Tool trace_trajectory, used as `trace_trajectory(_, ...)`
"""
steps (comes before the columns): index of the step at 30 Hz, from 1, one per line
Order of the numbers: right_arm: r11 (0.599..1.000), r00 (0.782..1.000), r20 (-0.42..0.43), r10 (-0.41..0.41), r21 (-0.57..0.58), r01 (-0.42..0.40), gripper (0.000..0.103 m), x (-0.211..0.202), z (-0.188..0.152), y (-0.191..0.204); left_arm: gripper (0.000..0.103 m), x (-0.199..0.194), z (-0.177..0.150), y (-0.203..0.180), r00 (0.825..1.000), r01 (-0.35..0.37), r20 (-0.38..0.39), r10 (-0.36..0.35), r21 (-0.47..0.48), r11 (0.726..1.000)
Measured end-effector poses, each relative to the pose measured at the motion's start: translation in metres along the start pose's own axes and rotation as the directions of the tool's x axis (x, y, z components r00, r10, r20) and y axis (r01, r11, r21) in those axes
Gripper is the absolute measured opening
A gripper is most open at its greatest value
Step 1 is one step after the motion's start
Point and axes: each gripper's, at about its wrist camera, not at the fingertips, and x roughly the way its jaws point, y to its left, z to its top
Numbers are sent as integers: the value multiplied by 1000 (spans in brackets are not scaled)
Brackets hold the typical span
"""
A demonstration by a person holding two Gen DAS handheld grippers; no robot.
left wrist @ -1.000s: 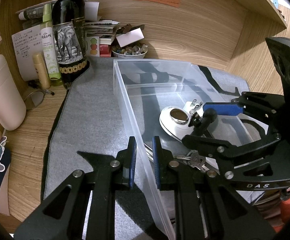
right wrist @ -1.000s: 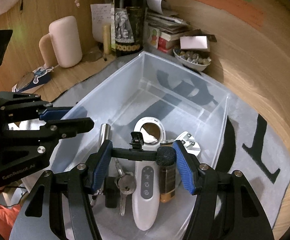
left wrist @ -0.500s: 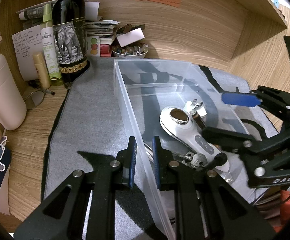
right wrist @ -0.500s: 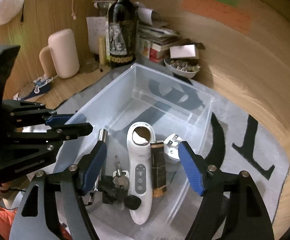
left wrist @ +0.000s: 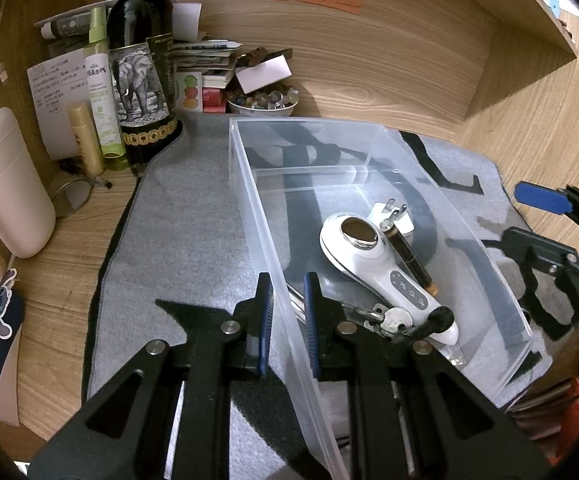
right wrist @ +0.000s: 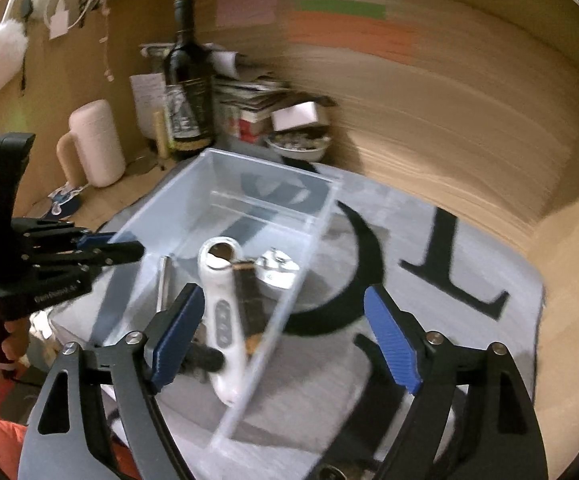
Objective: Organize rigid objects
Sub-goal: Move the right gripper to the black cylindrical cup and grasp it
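Two grippers — left gripper [left wrist: 287, 320] clamped on bin wall [left wrist: 261, 240], right gripper [right wrist: 285, 336] opening, empty.

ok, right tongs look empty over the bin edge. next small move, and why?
Probably carry the right tongs on clear of the clear bin toward whatever goes in next. Their jaws are opening with nothing gripped, and the white handheld device, keys and small black mic already lie inside. The left tongs, clamped on the bin's wall, should keep steadying it.
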Motion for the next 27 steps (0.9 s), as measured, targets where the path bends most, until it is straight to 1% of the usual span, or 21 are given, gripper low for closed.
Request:
trace_trajectory(8, 994, 997, -27, -71, 77, 73, 81, -16, -30, -31, 13, -2, 0, -2, 1000, -17, 1, 17, -5, 1000)
trace_trajectory(13, 989, 995, -44, -86, 114, 91, 81, -23, -51, -42, 11, -3, 1, -3, 1000, -30, -2, 30, -20, 999)
trace_trajectory(19, 990, 994, -87, -69, 120, 79, 81, -17, -73, -41, 10, -5, 0, -5, 999, -46, 2, 46, -29, 999)
trace_trajectory(23, 990, 989, -141, -38, 133, 57, 81, -4, -91, -37, 10, -5, 0, -5, 999, -50, 2, 50, -30, 998)
trace_trajectory(26, 986, 985, -169, -21, 160, 48, 79, 4, -104, -39, 10, -5, 0, -5, 999, -50, 2, 50, -30, 998)
trace_trajectory(27, 984, 985, -172, -16, 172, 46, 74, 5, -107, -41, 10, -5, -1, -5, 999, -50, 2, 50, -30, 998)
